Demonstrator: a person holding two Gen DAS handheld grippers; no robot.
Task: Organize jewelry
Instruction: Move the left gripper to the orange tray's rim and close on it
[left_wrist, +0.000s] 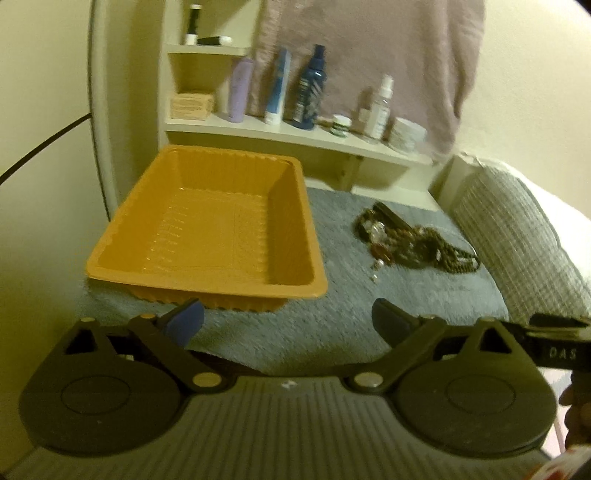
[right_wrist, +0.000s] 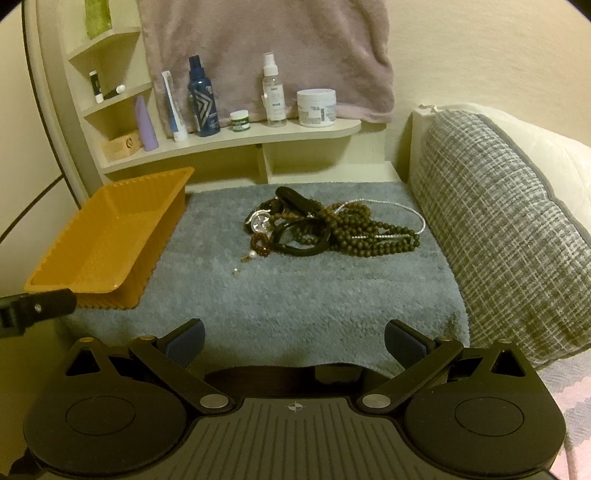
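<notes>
here both tools hang back at the near edge of the grey mat, left gripper and right gripper spread wide and empty, likely readying a pick, the tangled jewelry ahead of the right one and the empty orange tray ahead-left to receive it.

Each gripper, the left gripper and the right gripper, is matte black with round side discs. Brass-coloured rivets pin the linkages, and the fingertips carry blue pads. White letters "DAS" mark the black bar beside the left gripper's right disc.
</notes>
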